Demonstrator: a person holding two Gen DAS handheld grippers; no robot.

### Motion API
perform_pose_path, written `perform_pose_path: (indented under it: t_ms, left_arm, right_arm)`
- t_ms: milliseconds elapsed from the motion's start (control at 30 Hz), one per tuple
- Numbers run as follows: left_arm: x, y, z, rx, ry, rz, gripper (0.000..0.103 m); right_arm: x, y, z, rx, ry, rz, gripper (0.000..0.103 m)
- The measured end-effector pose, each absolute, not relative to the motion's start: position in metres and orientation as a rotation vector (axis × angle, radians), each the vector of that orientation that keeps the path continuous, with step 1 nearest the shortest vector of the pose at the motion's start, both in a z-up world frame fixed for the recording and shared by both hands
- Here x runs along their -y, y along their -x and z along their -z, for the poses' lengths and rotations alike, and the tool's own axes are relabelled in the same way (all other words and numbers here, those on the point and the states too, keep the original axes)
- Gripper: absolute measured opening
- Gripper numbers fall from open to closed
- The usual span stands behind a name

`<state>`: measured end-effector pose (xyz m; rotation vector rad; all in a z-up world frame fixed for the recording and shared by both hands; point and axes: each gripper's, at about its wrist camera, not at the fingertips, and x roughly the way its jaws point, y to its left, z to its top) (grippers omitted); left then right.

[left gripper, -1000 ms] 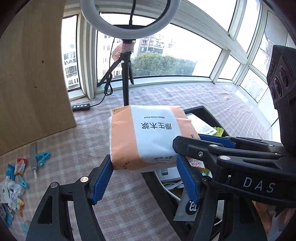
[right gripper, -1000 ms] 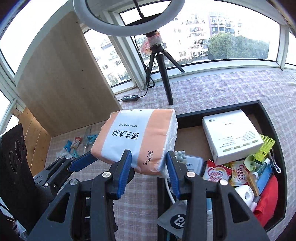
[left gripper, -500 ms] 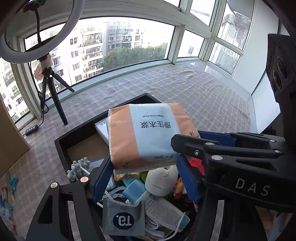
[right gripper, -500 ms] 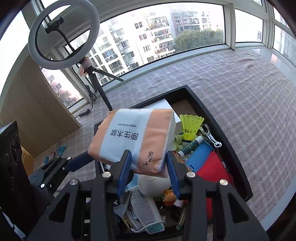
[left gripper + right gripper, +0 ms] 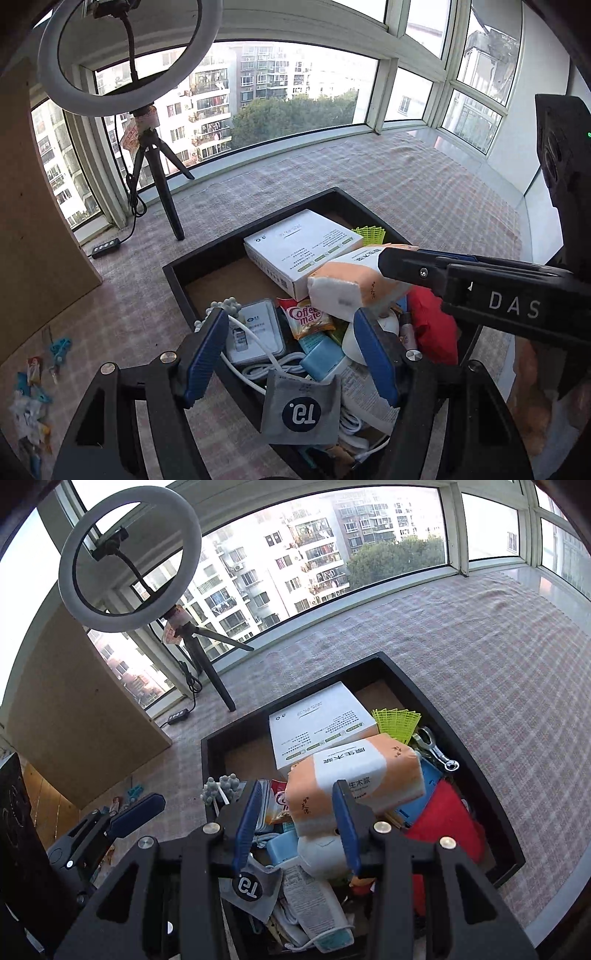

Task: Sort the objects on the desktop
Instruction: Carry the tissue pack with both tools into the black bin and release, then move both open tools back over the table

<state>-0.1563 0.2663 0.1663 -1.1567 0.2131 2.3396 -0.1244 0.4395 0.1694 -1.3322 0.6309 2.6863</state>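
Note:
An orange and white tissue pack lies on top of the pile in the black tray; it also shows in the left wrist view. My right gripper is open just above it, its fingers no longer pressing it. My left gripper is open and empty over the tray's near left part. The right gripper's body crosses the left wrist view and hides part of the pack.
The tray holds a white box, a red cloth, a Coffee-mate sachet, cables and a grey T3 pouch. A ring light on a tripod stands behind. Small packets and a clip lie at left.
Both grippers opened and let go of the tissue pack. It dropped onto the pile in the tray and tilted to the right.

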Motion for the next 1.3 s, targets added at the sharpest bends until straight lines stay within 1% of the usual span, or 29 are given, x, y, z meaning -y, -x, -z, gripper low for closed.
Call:
perform_pose_path:
  t_ms: [133,333,500,767,967,1300]
  left_arm:
    - [-0.212,0.163,-0.156,-0.176,1.228,-2.427,0.068]
    - [-0.112,0.168,-0.135,-0.049,1.371,-2.584,0.068]
    - [-0.032,0.163,-0.121,0.045,1.48,-2.706,0.068]
    - [0.079,0.157,-0.102,0.278,1.636,-2.832,0.067]
    - [0.127,0.169,-0.096,0.427,1.665,-2.868,0.067]
    - [0.143,0.202,-0.071,0.456,1.712,-2.862,0.065]
  right_arm:
    - [-0.405,0.137,-0.164,-0.564,1.398,-2.754,0.039]
    - [-0.345,0.156,-0.15,-0.467,1.528,-2.858,0.039]
    - [-0.287,0.173,-0.142,-0.331,1.648,-2.945,0.039]
    - [-0.217,0.198,-0.128,-0.212,1.793,-2.995,0.04]
    - [-0.166,0.224,-0.122,-0.147,1.854,-3.015,0.04]
    - [-0.075,0.273,-0.087,-0.111,2.043,-3.005,0.038]
